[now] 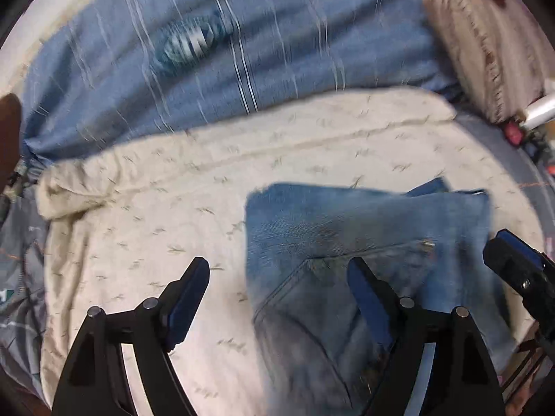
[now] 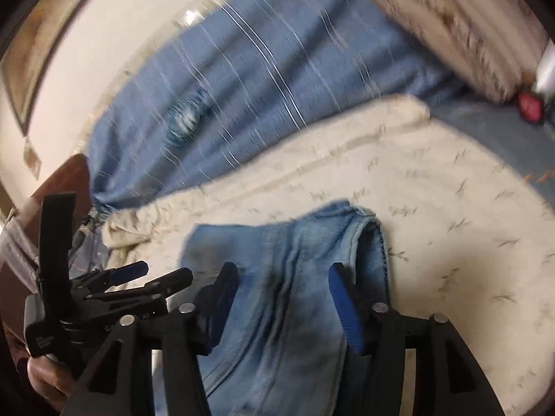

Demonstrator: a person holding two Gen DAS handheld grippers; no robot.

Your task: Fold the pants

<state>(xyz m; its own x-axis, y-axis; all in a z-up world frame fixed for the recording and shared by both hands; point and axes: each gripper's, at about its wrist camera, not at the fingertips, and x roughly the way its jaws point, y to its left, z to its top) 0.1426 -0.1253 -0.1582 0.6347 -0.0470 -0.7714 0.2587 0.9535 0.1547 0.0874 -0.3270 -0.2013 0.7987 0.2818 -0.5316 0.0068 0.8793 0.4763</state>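
Your left gripper and right gripper hang with jaws spread, gripping nothing; the folded pants lie directly beneath the right, long axis running near-to-far.

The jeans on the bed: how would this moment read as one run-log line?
pants: folded light-blue denim jeans on cream blanket | left gripper: open, empty | right gripper: open, above jeans | frames motion-blurred

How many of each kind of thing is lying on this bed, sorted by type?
Jeans: 1
Cream blanket: 1
Blue striped cover: 1
Pillow: 1
Handheld grippers: 2, left gripper and right gripper, both with fingers apart
Total: 6
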